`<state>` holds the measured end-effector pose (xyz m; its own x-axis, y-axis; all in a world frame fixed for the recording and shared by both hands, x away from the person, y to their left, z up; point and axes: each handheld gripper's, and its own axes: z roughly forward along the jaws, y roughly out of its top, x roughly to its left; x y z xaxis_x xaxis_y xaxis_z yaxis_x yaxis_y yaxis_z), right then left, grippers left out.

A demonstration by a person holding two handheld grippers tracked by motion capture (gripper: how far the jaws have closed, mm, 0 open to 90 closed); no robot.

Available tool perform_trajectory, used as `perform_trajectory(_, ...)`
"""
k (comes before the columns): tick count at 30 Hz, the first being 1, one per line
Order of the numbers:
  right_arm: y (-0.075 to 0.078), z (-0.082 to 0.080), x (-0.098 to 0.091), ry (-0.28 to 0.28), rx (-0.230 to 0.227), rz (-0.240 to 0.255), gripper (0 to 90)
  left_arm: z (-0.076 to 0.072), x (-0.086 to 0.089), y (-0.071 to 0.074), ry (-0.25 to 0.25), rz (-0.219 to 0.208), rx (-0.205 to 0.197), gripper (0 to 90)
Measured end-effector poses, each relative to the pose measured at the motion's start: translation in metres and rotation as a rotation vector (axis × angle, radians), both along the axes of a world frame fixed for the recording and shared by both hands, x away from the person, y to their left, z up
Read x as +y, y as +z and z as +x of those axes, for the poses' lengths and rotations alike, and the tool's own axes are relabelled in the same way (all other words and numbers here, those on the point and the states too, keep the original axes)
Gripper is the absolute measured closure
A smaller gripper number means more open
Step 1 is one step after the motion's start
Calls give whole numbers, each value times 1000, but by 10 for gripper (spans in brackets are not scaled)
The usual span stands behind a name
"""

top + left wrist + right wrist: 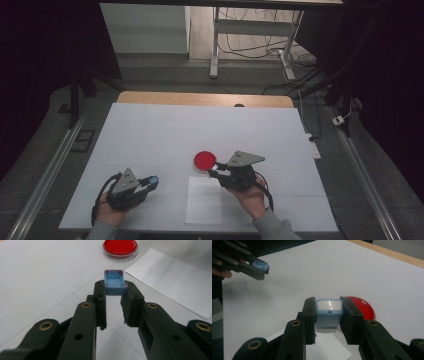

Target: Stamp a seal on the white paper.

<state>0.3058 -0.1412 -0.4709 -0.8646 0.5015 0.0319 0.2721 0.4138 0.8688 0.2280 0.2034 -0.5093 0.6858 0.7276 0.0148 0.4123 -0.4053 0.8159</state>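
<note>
My left gripper is shut on a small blue hollow cap, whose open side faces up and whose far rim is stained red. In the high view this gripper sits at the table's front left. My right gripper is shut on a pale blue block with a white face. In the high view the right gripper hovers just right of a round red dish. The red dish lies directly behind the block. The left gripper with its cap appears far off at upper left.
A white paper sheet lies on the white table between the two hands, near the front edge. The sheet lies right of the left jaws, the red dish ahead. A wooden edge runs along the table's far side.
</note>
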Motion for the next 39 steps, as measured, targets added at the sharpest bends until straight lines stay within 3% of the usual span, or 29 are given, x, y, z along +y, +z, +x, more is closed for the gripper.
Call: perform_trajectory(39,-12,-22,4,67,25,-56,668,1,0,-1,2,-3,5,744)
